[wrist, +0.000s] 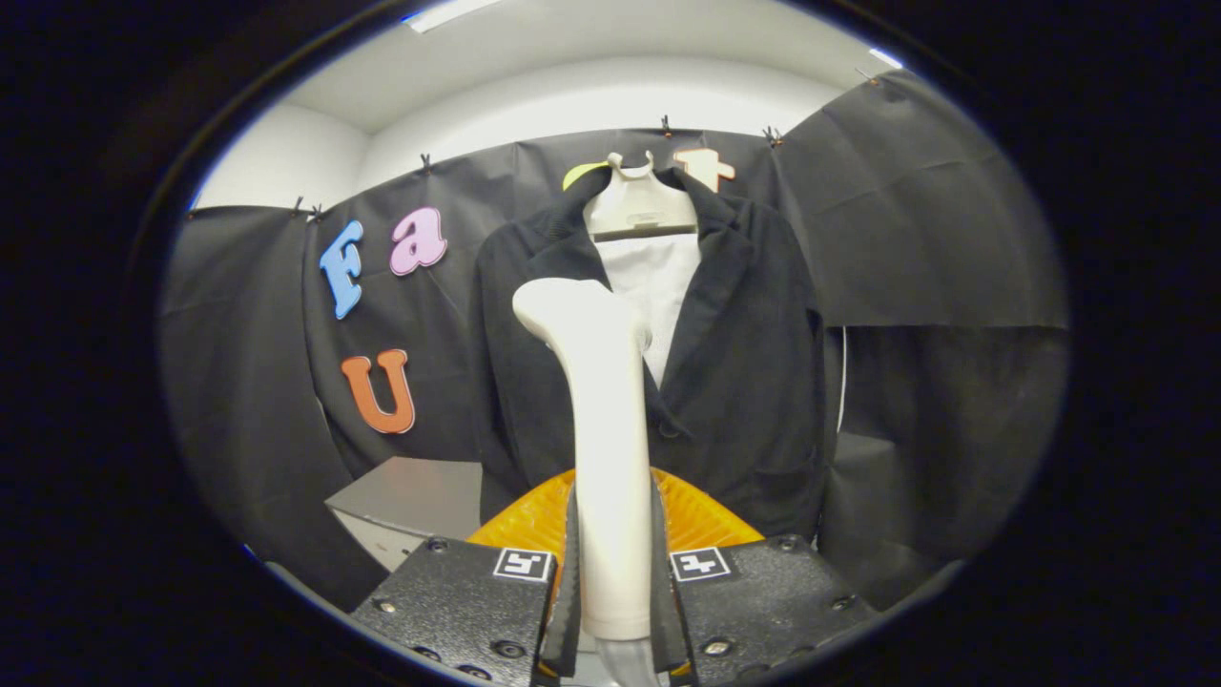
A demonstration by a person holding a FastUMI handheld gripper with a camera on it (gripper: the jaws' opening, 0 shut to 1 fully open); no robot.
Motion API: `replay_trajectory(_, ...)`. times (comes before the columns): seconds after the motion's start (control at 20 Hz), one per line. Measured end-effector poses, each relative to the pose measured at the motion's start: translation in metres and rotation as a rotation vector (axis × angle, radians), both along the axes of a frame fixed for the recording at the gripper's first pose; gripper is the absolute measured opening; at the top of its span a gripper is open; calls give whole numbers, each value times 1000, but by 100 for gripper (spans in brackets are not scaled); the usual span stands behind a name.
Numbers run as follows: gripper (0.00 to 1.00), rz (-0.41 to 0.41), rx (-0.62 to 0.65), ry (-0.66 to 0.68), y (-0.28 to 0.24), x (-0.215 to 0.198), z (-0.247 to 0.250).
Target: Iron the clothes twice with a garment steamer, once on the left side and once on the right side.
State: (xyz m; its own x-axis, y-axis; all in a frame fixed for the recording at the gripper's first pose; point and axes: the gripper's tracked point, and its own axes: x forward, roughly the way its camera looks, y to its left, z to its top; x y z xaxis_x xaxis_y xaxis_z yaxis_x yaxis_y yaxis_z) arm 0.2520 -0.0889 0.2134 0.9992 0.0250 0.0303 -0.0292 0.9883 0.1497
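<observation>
A white garment steamer (603,420) stands upright between my fingers, its handle clamped at the bottom and its head (572,307) turned toward the clothes. My gripper (612,572) is shut on that handle. Beyond the steamer hangs a dark jacket (744,363) on a white hanger (639,205), with a white mesh panel (658,286) showing in its open front. The steamer head sits in front of the jacket's left lapel, near chest height; I cannot tell whether it touches the cloth. The steamer hides part of the jacket's left side.
An orange ribbed object (701,520) lies just behind my fingers under the steamer. A grey box (410,496) stands low to the left of the jacket. Black cloth walls the booth behind and to both sides.
</observation>
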Motion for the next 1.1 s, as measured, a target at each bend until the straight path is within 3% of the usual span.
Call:
replay_trajectory(0.4, 32, -44, -48, 13, 9, 41, -5)
replay_trajectory(1.1, 32, -70, -98, 81, 6, 30, -58)
